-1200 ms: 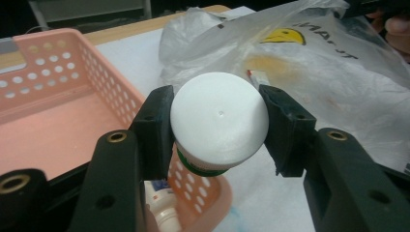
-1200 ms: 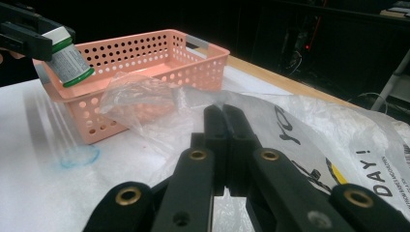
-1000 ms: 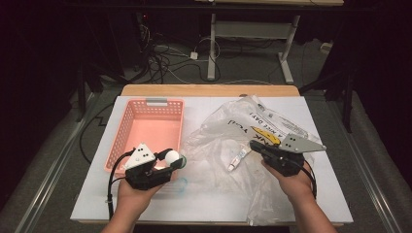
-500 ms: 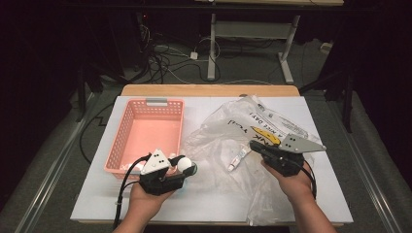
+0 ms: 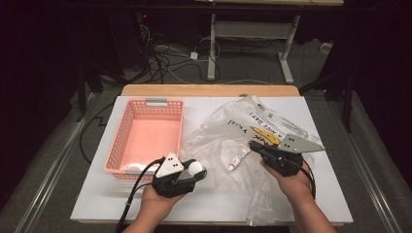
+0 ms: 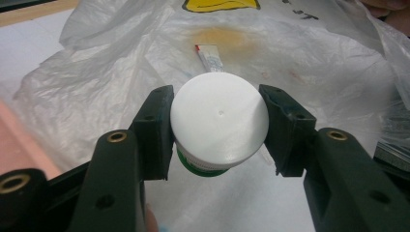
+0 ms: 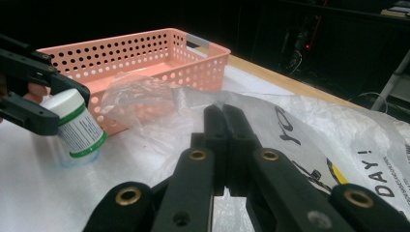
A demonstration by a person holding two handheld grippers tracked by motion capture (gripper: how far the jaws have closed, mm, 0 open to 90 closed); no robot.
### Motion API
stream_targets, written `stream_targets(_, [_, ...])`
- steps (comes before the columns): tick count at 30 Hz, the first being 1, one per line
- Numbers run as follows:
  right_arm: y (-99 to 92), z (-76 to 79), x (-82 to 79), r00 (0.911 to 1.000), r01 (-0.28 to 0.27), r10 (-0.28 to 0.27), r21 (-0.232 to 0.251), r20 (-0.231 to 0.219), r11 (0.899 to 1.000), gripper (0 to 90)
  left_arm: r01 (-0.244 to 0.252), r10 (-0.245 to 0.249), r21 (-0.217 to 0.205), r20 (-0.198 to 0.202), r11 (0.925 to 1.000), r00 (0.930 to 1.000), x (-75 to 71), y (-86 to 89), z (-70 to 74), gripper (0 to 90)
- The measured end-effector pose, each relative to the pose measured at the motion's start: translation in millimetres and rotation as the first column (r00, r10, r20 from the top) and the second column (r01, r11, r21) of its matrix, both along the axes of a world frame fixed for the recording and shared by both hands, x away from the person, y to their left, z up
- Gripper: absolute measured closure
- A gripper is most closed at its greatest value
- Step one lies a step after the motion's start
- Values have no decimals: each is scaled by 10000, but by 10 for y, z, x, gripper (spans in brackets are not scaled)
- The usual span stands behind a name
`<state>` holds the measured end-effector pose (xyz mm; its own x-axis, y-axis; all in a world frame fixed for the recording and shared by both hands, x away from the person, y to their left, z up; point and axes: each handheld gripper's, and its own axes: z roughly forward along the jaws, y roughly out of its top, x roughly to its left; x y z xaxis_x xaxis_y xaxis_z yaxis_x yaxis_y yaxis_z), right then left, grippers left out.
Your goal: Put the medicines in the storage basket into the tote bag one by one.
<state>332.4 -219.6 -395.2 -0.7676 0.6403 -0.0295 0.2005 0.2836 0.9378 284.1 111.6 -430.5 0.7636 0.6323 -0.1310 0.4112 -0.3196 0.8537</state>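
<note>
My left gripper (image 5: 194,171) squeezes the white bottle (image 5: 196,168), tilted, cap toward eleven o'clock. My right gripper (image 5: 253,145) pinches the plastic bag (image 5: 228,133).

Overhead light fell brightly on the white table (image 5: 92,204), while the surrounding room lay in darkness. Glare washed out the white cap (image 6: 220,123) and glinted off the plastic bag (image 6: 300,58). Near tool jaws appeared softly blurred.

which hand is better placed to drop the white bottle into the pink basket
Left. The left tool already grips the bottle right beside the basket. The right tool is shut on the plastic bag, farther away.
</note>
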Motion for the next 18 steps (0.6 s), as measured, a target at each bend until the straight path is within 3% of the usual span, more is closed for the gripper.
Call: stream_targets(18, [-6,6,0,10000,9,-9,39,5,10000,900,477,-478,-118,-15,9988,9989,223,-440,-23,484])
